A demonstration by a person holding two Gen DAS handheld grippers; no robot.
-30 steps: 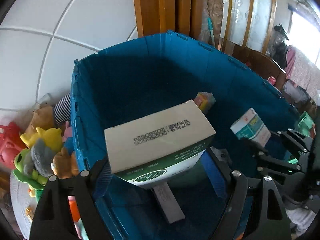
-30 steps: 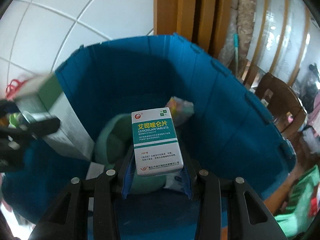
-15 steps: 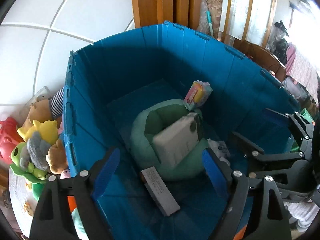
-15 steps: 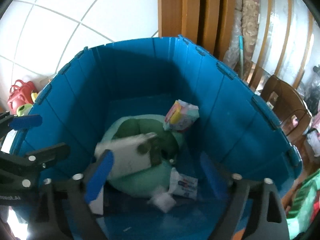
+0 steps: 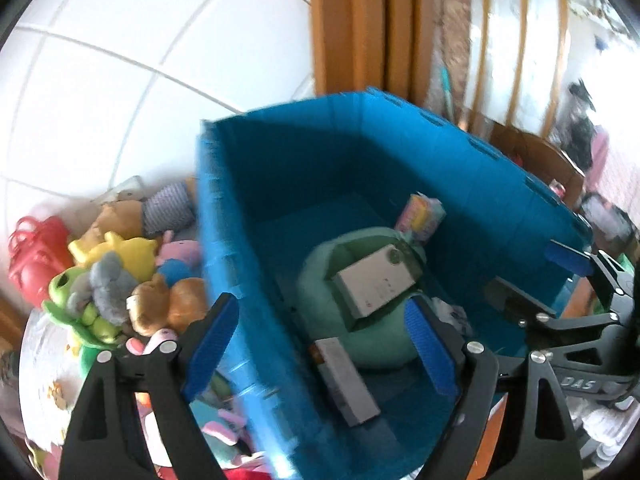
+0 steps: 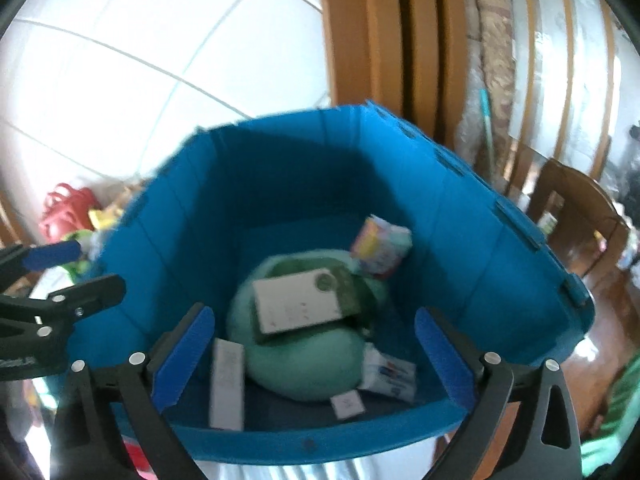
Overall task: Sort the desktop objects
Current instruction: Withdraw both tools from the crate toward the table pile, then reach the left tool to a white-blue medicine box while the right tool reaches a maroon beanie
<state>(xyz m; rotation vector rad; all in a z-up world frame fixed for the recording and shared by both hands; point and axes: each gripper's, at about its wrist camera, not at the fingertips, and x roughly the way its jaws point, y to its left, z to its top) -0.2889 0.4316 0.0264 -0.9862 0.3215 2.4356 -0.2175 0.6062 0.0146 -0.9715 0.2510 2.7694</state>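
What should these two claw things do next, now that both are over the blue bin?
Probably draw both back toward the unsorted things. The left gripper is open and empty, the right gripper's jaws are opening with nothing between them, and the white box already lies on the green cushion inside the blue bin.

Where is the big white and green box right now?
The white and green box lies inside the blue bin, tilted on top of the green cushion. In both views it sits mid-bin, with the colourful packet just behind it.
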